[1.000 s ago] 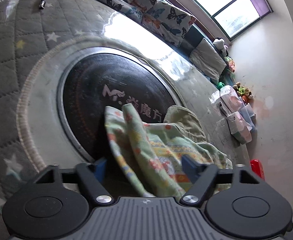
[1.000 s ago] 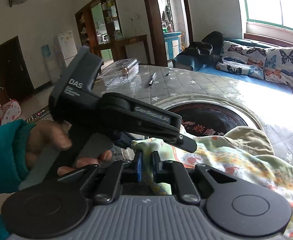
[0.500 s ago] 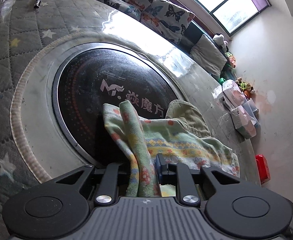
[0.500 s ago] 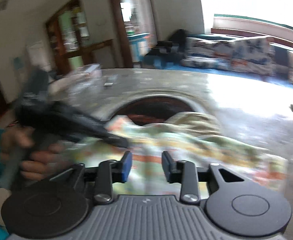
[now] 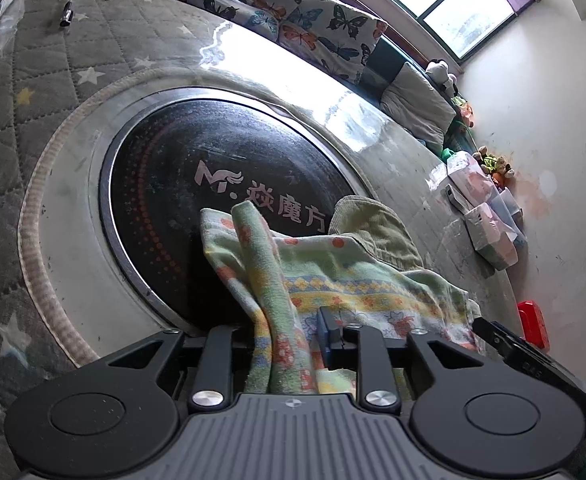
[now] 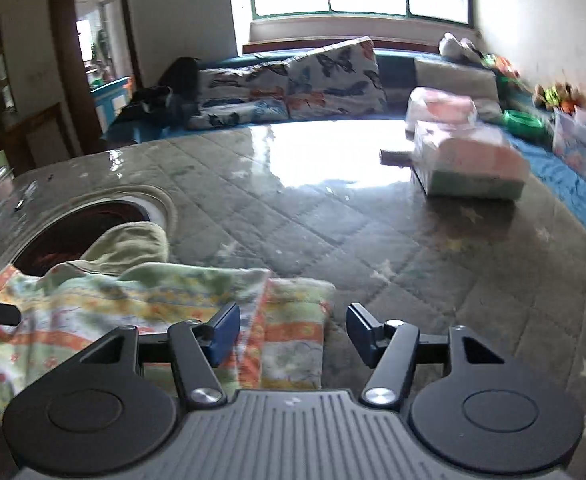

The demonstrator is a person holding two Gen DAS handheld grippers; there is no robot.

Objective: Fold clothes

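Green flowered garment (image 5: 333, 280) is lying over the black cooktop (image 5: 197, 184), lettered "M" only in the left view; left gripper (image 5: 285, 336) is pinching its fold, right gripper (image 6: 291, 334) gaping.

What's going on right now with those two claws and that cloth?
Left gripper shut on cloth. Right gripper open over cloth corner. Cloth bunched, partly over black disc. Nothing in the way.

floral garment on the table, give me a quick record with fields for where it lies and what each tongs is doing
garment: floral garment, crumpled, partly over the black round plate
surface: quilted star table cover
left tongs: shut on a raised fold of the garment
right tongs: open, a garment edge between the fingers, not pinched
nearby: tissue packs on the far side of the table
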